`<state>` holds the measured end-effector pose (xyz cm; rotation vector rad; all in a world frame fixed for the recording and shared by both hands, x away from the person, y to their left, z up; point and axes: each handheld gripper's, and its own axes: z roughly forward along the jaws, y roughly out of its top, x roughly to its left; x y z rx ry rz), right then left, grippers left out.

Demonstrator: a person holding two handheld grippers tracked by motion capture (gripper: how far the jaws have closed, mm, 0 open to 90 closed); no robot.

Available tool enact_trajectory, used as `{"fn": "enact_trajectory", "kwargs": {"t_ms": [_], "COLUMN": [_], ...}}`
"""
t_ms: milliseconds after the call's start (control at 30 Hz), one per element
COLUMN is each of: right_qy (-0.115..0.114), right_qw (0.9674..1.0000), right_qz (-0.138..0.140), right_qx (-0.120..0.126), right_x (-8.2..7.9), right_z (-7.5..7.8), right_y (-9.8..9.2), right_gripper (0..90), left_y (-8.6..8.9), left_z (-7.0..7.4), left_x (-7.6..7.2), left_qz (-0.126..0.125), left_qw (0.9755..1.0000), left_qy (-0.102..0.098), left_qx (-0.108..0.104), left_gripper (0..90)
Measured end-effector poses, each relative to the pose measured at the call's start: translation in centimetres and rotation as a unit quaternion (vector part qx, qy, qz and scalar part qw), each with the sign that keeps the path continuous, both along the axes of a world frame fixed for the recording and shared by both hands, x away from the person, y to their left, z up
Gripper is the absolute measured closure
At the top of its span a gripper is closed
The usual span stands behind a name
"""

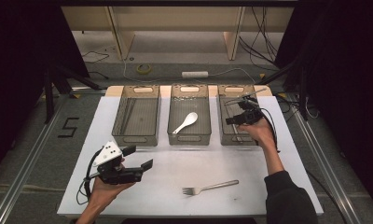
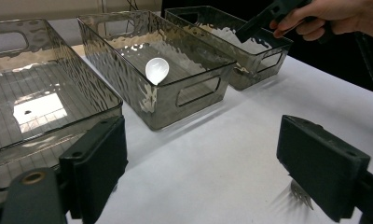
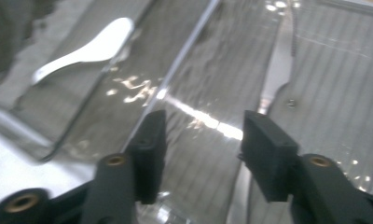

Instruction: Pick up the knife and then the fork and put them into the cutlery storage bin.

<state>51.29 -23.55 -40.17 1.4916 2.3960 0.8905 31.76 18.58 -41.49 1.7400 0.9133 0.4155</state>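
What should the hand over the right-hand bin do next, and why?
Probably lift away and go for the fork. The right hand-held gripper is open above the right bin, a knife already lies inside, and the fork waits on the table.

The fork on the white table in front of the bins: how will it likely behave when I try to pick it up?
The fork looks like metal, so probably stiff and slippery between flat pads. It lies flat on the white table, so the jaws may struggle to get under it; it could skate sideways when nudged. Its thin handle looks easiest to pinch, though the tined end may then tip down.
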Motion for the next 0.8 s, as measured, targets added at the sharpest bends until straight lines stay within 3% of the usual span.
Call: {"fn": "enact_trajectory", "kwargs": {"t_ms": [167, 300, 400, 567, 800], "right_qy": [-0.014, -0.037, -0.051, -0.050, -0.042], "right_qw": [0.9988, 0.9952, 0.9890, 0.9782, 0.9707], "right_qz": [0.046, 0.091, 0.139, 0.202, 0.236], "right_qx": [-0.004, 0.004, 0.005, -0.005, -0.016], "right_x": [-1.9, -4.0, -5.9, -8.9, -11.3], "right_z": [1.2, 2.6, 3.5, 4.0, 2.8], "right_y": [0.6, 1.4, 2.2, 3.6, 4.6], "right_gripper": [35.8, 32.1, 31.0, 30.0, 28.3], "left_y": [0.0, 0.0, 0.0, 0.0, 0.0], "left_z": [0.0, 0.0, 0.0, 0.0, 0.0], "left_x": [0.0, 0.0, 0.0, 0.0, 0.0], "left_qz": [-0.001, -0.001, 0.000, 0.001, 0.001], "left_qw": [1.0000, 1.0000, 1.0000, 1.0000, 1.0000], "left_qy": [0.000, 0.000, 0.001, 0.000, 0.000], "left_qx": [0.002, 0.002, 0.003, 0.003, 0.002], "left_gripper": [15.5, 15.5, 15.5, 15.5, 15.5]}}
